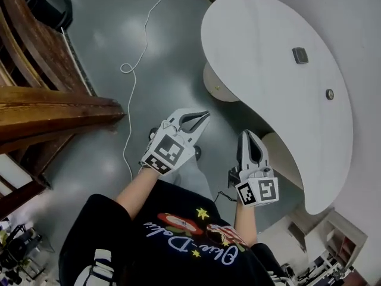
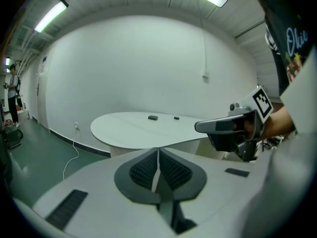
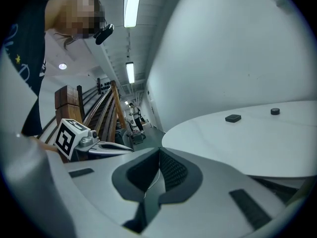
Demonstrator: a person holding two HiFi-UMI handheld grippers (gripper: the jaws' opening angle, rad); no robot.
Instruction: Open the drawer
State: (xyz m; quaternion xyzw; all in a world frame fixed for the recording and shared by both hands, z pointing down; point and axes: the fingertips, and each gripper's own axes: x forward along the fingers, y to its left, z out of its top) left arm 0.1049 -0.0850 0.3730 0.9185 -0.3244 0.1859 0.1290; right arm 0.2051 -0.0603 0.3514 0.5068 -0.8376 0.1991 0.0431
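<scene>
1. Left white-and-grey handheld gripper (image 1: 205, 115): jaws pressed together, nothing in them.
2. Right white-and-grey handheld gripper (image 1: 247, 134): closed too, empty.
3. Beige rounded drawer unit with a small knob (image 1: 218, 87) sits tucked under the white curved tabletop (image 1: 268, 58), near both grippers.

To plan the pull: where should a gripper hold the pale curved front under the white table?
Probably its small knob, the only part seen sticking out of the pale curved front. Come level from the floor side, since the white table overhangs it from above.
</scene>
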